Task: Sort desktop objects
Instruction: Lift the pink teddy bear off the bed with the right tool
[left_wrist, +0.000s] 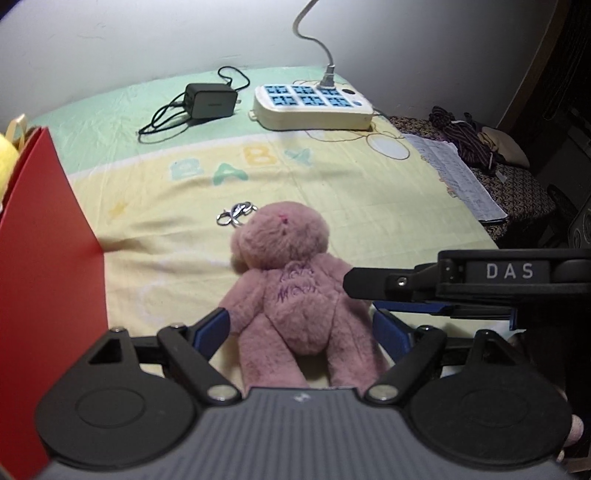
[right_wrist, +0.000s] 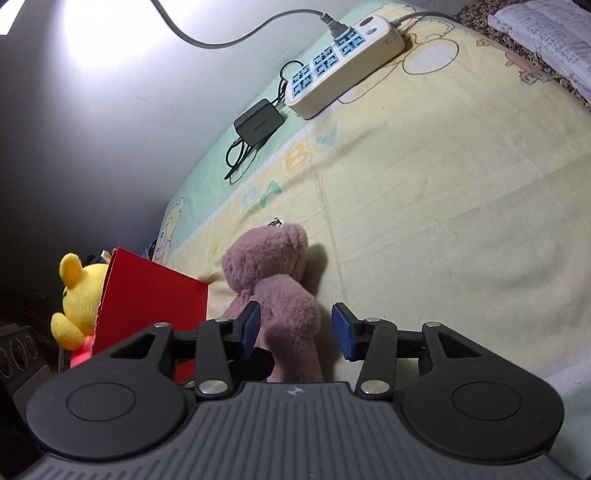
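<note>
Both grippers open round pink bear; red box just left.

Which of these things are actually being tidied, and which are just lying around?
Part of the job:
pink teddy, lying between both grippers' open jaws
red box
yellow plush toy, behind the box

Just lying about:
power strip
black charger
papers

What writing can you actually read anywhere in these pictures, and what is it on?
"DAS": right gripper.
"BABY": sheet.
Purple stitching on pink bear: unreadable.
Charger print: too small.
Papers: too small.
</note>
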